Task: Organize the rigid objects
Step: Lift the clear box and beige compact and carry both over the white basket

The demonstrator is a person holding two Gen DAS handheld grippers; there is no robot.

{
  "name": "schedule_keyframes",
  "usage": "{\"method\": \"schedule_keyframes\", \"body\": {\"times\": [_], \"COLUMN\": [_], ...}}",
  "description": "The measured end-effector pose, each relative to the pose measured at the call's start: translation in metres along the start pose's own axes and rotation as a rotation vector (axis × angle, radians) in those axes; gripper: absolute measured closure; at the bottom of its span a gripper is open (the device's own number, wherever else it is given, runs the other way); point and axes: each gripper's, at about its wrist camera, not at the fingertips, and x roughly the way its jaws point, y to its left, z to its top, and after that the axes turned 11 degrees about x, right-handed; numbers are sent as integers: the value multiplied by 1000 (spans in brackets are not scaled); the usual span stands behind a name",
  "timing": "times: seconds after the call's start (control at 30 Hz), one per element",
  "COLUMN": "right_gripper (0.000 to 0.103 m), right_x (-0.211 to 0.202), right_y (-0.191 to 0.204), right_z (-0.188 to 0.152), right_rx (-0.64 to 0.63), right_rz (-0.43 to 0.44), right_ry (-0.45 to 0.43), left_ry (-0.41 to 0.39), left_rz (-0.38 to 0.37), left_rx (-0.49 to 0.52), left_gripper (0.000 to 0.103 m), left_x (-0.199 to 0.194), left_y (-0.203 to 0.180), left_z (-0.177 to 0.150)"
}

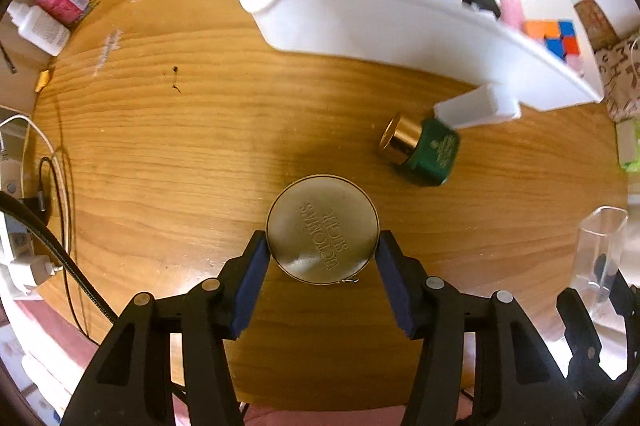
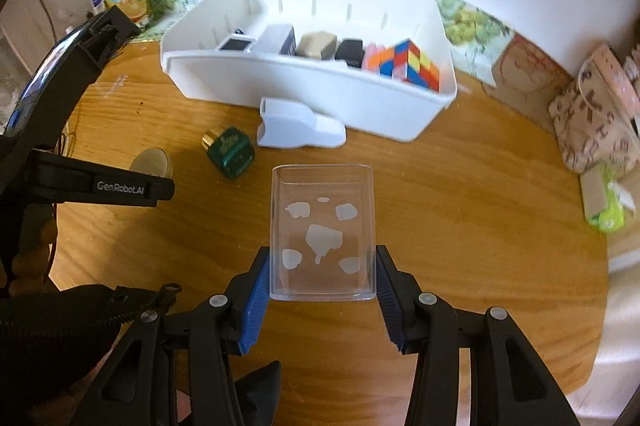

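While the left gripper (image 1: 322, 250) points down with its jaws clamped on a round gold tin (image 1: 322, 229) above the wooden table (image 1: 160, 145), the right gripper (image 2: 322, 276) holds a clear plastic box (image 2: 322, 232) between its blue pads. Just beyond, a green jar (image 2: 231, 151) lies tipped beside a white scoop (image 2: 298, 125) touching the white bin (image 2: 320, 85).

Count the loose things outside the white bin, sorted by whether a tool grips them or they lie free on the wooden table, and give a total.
Gripped: 2 (round gold metal tin, clear plastic rectangular box)
Lying free: 2 (green bottle with gold cap, white plastic holder)
Total: 4
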Motion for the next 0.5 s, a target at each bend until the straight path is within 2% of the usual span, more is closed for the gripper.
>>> {"method": "schedule_keyframes", "body": {"times": [0.33, 0.5], "right_gripper": [54, 54], "right_x": [-18, -33], "right_y": [-4, -7], "right_z": [37, 70], "right_rx": [-111, -149], "right_rz": [35, 47], "right_ry": [-88, -170], "left_ry": [-109, -188], "left_rz": [11, 25], "left_rx": [-54, -52], "left_gripper": [45, 45], "left_x": [-62, -100], "left_y": [22, 35], "left_z": [18, 37]}}
